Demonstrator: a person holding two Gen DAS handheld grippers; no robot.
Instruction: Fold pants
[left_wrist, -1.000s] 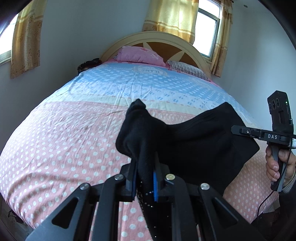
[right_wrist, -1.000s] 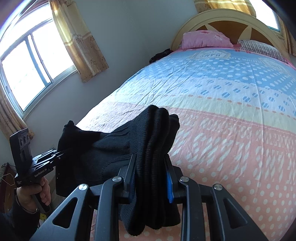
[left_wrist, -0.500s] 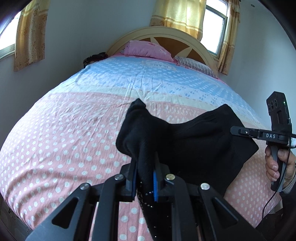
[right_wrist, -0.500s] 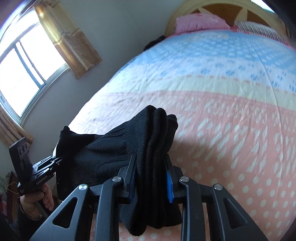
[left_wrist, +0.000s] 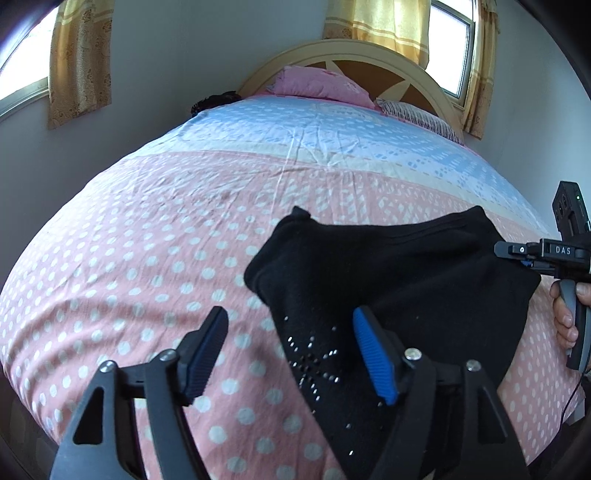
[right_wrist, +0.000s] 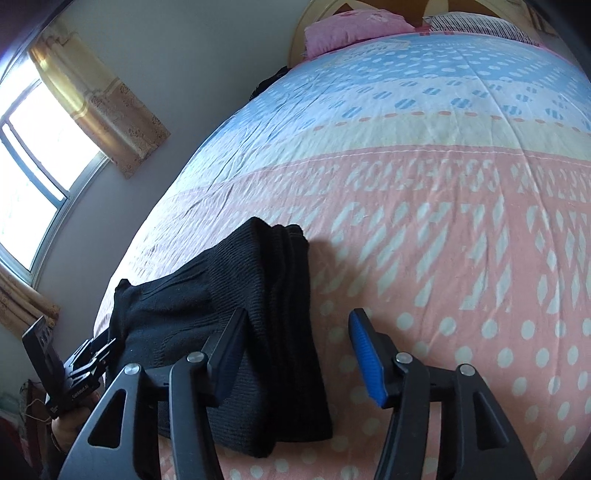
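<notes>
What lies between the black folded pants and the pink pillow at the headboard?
Only bare polka-dot bedsheet, pink then blue, lies between the black folded pants and the pink pillow; both wrist views show it.

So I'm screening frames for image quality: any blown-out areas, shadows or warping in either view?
Left wrist view: windows blown out, bed bulges from fisheye. Right wrist view: window overexposed, pants cast a soft shadow rightward, dark corner vignetting.

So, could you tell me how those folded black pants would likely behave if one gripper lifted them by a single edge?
The black pants look like soft knit, so they would probably sag and unfold. Stacked layers suggest some weight for cloth. On the bedsheet, a push would likely bunch them rather than slide them.
</notes>
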